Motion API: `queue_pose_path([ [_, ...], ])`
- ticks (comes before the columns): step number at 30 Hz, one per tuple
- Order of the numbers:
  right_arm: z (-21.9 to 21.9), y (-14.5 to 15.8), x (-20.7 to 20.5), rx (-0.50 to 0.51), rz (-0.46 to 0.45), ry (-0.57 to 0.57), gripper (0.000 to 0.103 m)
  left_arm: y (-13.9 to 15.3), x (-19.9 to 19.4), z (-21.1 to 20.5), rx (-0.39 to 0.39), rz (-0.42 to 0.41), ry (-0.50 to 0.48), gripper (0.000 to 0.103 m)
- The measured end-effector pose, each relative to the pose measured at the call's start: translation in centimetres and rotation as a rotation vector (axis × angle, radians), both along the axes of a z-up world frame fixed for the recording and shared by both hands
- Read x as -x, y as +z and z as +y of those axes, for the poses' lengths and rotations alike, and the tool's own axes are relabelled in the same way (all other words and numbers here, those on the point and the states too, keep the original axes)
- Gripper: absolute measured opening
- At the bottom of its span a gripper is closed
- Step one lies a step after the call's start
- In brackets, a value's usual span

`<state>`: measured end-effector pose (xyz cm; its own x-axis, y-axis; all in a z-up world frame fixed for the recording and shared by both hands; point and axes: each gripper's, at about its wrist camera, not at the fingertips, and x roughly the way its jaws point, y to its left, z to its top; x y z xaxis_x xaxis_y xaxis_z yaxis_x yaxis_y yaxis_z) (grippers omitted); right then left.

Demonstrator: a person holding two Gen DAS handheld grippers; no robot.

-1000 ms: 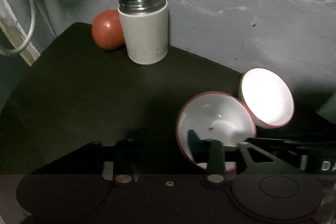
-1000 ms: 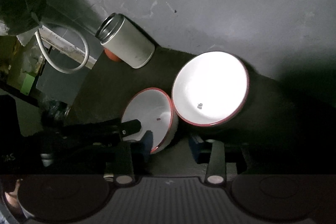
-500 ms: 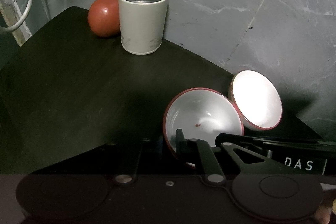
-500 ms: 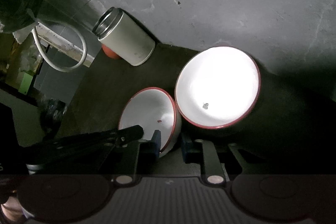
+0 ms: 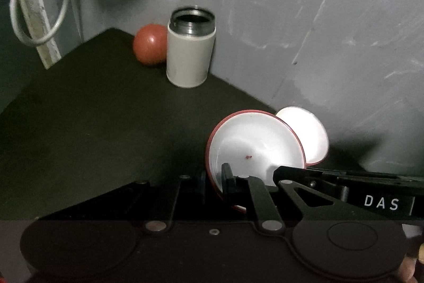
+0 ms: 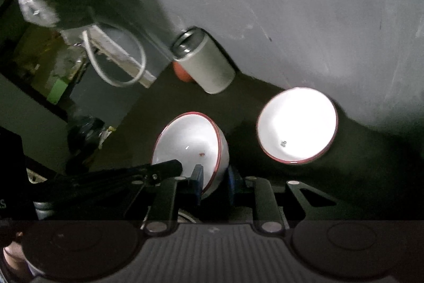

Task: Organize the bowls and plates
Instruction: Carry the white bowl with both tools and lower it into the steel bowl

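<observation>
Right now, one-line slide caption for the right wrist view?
Right gripper pinches the near red-rimmed bowl; second bowl sits apart on the dark table.

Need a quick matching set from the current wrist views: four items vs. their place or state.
Items:
1. nearer bowl
2. farther bowl
3. grey canister
4. red ball

States:
A. tucked beside the canister at the table's back corner
B. rim clamped between the fingers of both the left gripper and the right gripper
C. upright, lid off, by the wall
D. free of both grippers, brightly lit inside

Pairs: 1-B, 2-D, 3-C, 4-A
</observation>
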<state>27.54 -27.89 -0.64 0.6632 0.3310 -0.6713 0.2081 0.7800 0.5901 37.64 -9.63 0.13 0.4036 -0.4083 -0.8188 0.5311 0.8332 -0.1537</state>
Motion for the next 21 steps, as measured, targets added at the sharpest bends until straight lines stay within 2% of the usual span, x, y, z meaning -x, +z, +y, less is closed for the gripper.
queue_pose_path([
  [6, -0.8, 2.0, 2.4, 0.033, -0.047, 0.076, 0.022, 1.5, 2.8, 0.7, 0.051, -0.02, 0.029, 0.011],
  [15, -3.0, 2.3, 7.6, 0.056, -0.019, 0.167, 0.022, 0.6, 7.8, -0.4, 0.073, 0.025, 0.029, 0.012],
  [21, -4.5, 1.9, 10.8, 0.057, 0.033, 0.22, 0.022, 0.4, 11.3, -1.3, 0.086, 0.064, 0.018, 0.012],
])
